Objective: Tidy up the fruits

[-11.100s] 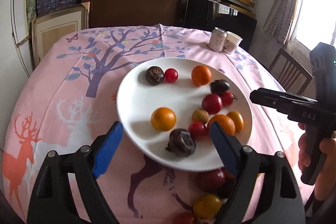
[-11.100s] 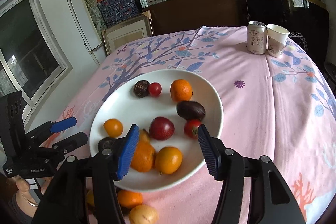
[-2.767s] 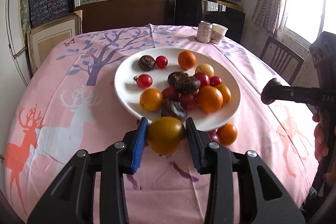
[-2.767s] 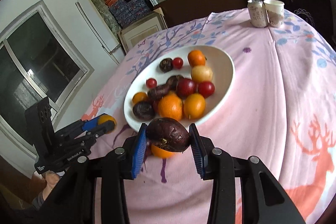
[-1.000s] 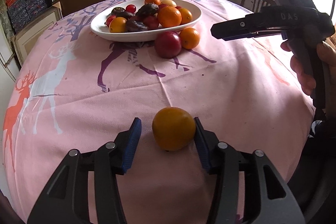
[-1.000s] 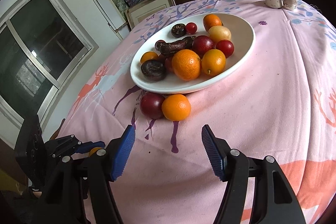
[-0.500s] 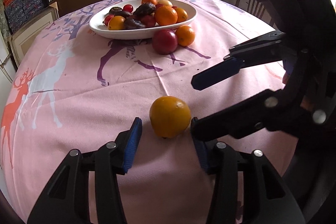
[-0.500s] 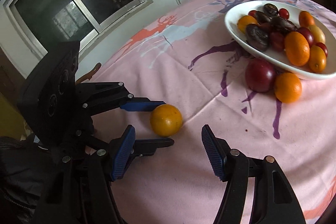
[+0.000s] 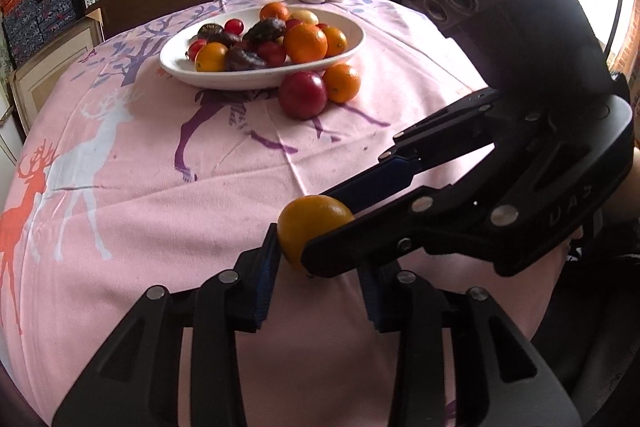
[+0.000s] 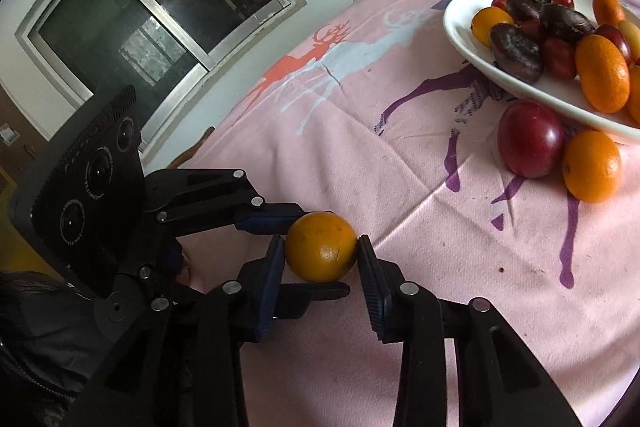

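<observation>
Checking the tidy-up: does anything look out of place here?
Yes. Both the left gripper and right gripper are closing on one orange, and a plum and tangerine lie outside the plate.

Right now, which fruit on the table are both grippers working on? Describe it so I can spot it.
Start at the white plate heaped with fruit, then come to the near edge of the pink tablecloth. The lone orange-yellow fruit lies there between the closing jaws of both grippers, well apart from the red fruit and orange beside the plate.
</observation>
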A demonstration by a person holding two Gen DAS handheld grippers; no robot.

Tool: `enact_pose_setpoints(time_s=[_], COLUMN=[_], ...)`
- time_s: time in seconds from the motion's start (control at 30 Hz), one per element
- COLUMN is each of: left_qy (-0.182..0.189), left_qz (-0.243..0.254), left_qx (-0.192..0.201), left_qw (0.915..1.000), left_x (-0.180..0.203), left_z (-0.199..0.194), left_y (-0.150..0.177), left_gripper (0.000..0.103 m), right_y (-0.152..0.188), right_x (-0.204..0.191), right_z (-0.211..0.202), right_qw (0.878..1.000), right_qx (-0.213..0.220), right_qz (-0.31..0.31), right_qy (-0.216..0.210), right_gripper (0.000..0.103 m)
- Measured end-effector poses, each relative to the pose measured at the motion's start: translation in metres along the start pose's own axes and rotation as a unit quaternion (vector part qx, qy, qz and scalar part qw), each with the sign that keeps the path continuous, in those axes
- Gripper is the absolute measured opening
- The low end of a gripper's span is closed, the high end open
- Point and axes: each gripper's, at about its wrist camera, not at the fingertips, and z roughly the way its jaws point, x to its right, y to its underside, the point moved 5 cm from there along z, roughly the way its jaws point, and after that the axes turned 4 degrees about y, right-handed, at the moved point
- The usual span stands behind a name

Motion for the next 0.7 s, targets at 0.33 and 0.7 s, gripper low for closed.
enact_pose_setpoints(time_s=[0.33, 0.7], left_qy=[-0.023, -0.030], left_qz=[0.052, -0.061], left_qx=[0.058, 0.035], left_qw=[0.9967, 0.9971], left_x=[-0.005, -0.079], left_z=[-0.003, 0.052], left_y=[-0.124, -0.178], left_gripper=[0.036, 0.068], right_y=[-0.077, -0.127], right_x=[0.028, 0.122], right_z=[-0.082, -0.107], right_qw=[0.994, 0.975], right_qx=[0.091, 0.158], right_qz=[-0.004, 0.096], right_qy=[0.054, 0.122], right_gripper=[0.038, 0.063])
